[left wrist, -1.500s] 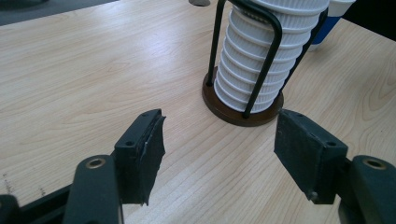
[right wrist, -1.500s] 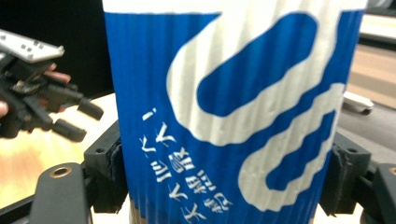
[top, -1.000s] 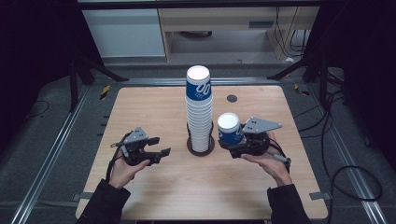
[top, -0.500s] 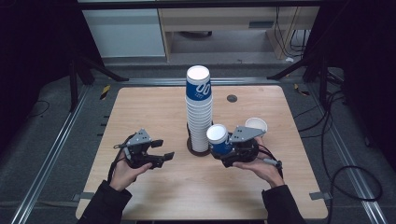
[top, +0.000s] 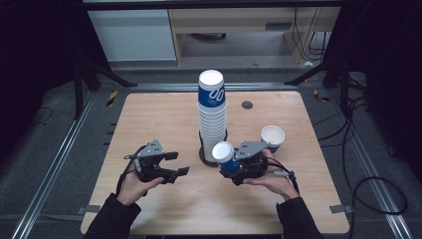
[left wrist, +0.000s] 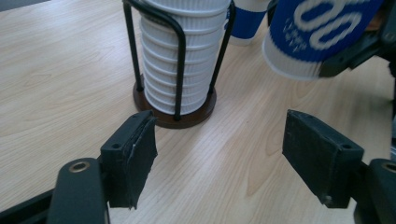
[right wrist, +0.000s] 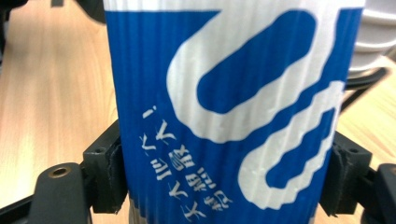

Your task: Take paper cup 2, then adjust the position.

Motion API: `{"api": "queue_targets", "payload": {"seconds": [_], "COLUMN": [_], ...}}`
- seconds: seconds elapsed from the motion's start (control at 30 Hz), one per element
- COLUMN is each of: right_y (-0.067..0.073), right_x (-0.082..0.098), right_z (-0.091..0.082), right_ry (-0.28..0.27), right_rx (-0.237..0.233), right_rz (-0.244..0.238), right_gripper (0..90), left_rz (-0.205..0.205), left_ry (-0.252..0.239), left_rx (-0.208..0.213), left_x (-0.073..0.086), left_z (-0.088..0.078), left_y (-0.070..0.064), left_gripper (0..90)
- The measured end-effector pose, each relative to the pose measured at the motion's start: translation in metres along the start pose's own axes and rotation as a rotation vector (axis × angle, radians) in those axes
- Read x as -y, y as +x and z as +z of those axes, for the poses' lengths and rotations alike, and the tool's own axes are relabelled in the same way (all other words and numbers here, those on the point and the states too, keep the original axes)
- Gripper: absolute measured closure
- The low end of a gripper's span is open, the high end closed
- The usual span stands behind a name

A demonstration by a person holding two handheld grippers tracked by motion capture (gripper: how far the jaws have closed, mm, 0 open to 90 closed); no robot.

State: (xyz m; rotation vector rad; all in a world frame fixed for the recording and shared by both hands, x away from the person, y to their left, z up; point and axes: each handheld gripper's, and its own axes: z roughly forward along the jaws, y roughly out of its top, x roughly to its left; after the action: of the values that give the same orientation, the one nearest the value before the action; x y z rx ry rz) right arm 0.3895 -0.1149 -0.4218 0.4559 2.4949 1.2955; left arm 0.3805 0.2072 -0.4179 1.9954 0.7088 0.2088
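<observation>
Right gripper view: blue-and-white paper cup squeezed between the right tool's pads, upside down.

On the blue paper cup in your right gripper you see a large white looping mark, like rounded "00" digits, with a line of small white Chinese characters at its 7 o'clock, upside down and too blurred to read. The top cup of the stack shows "00".
</observation>
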Motion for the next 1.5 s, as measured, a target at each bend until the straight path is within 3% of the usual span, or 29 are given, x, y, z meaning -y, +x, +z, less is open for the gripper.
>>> {"api": "queue_targets", "payload": {"seconds": [0.2,0.4,0.57,0.67,0.9,1.3,1.5], "right_y": [0.005,0.007,0.008,0.010,0.012,0.020,0.025], "right_x": [0.000,0.004,0.007,0.008,0.004,-0.001,-0.003], "right_z": [0.007,0.010,0.016,0.021,0.025,0.039,0.046], "right_ry": [0.008,-0.034,0.013,0.059,0.093,0.162,0.209], "right_rx": [-0.064,-0.151,-0.184,-0.200,-0.237,-0.261,-0.269], "right_rz": [-0.017,0.002,-0.026,-0.056,-0.099,-0.155,-0.189], "right_gripper": [20.7,20.7,20.7,20.6,20.5,20.5,20.5], "left_rz": [0.018,0.048,0.070,0.083,0.114,0.131,0.158], "left_ry": [-0.012,-0.023,-0.012,0.010,0.038,0.056,0.073], "left_rx": [0.035,0.080,0.111,0.132,0.178,0.188,0.198], "left_x": [-0.002,-0.004,-0.003,-0.002,-0.001,-0.001,0.000], "left_z": [-0.001,-0.002,0.001,0.005,0.012,0.018,0.021], "left_y": [-0.004,-0.008,-0.011,-0.014,-0.021,-0.024,-0.028], "left_gripper": [25.0,24.5,24.3,24.3,24.3,22.7,21.8]}}
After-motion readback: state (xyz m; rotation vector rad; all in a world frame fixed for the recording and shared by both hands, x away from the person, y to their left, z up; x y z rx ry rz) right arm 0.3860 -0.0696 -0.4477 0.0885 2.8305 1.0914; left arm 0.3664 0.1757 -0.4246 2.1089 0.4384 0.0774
